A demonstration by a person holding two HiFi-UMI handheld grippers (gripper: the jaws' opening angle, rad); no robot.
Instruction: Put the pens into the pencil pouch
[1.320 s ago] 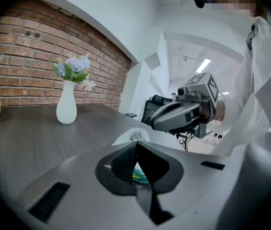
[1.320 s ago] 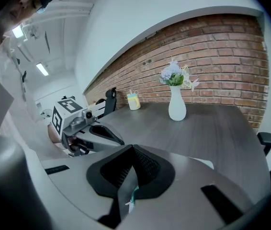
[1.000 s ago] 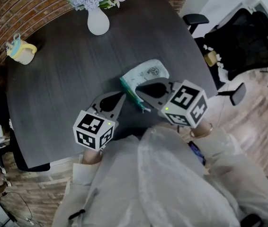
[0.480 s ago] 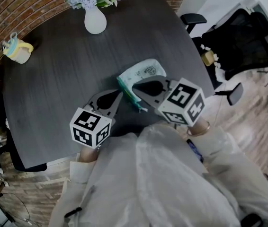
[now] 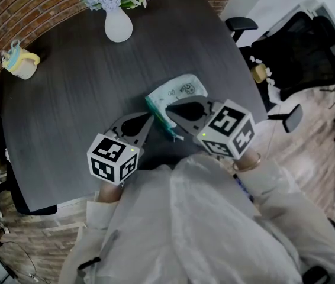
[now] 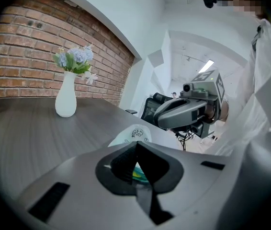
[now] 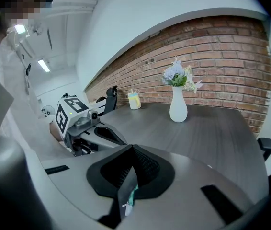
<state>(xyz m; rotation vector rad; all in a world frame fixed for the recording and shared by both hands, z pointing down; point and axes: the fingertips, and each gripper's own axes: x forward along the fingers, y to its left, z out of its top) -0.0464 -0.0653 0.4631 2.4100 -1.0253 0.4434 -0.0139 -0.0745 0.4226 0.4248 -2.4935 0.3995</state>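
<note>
As we look down in the head view, the pouch [image 5: 179,90] lies near the table's [image 5: 67,99] front edge, between the left gripper [image 5: 151,119] and the right gripper [image 5: 171,112]. In the left gripper view, the jaws pinch the pouch's teal edge. In the right gripper view, the jaws clamp its zip tab [image 7: 127,206].

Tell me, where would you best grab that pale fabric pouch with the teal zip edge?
By the teal zip edge, coming from the near side. The pale fabric pouch lies on the dark table, so that thin raised lip facing the person looks easiest to pinch. The jaws of the left gripper and right gripper appear shut on it.
</note>
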